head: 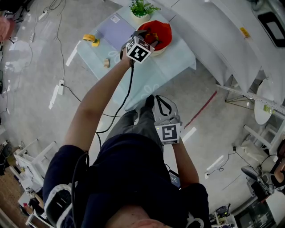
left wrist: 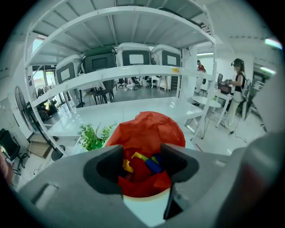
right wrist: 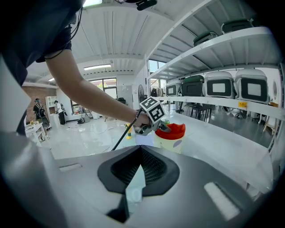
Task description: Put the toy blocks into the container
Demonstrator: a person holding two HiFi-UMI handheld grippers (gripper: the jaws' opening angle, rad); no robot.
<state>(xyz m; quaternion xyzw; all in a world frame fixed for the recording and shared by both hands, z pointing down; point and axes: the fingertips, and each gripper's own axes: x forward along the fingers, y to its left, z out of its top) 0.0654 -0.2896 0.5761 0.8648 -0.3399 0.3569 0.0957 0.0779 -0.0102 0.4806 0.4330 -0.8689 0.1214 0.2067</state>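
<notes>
Head view: the left tool [head: 151,37] hangs over the red-lined container [head: 163,32], which stands at the far end of the counter [head: 171,67], with a plant [head: 141,9] at its 11 o'clock. A yellow block [head: 91,40] lies on the counter at the tool's 9 o'clock and a tan block [head: 106,63] at its 8 o'clock, both well apart from the container. The right tool [head: 161,109] is held low, near the person's legs.

Left gripper view: the left tool [left wrist: 141,162] stands wide with nothing between its pads. Straight below it, yellow, green, blue and red blocks [left wrist: 150,163] lie inside the container [left wrist: 149,127]. The plant [left wrist: 92,137] sits at 10 o'clock.

Right gripper view: the right tool [right wrist: 140,153] is closed and empty. At its 12 o'clock, the left tool [right wrist: 163,127] is above the container [right wrist: 171,137].
</notes>
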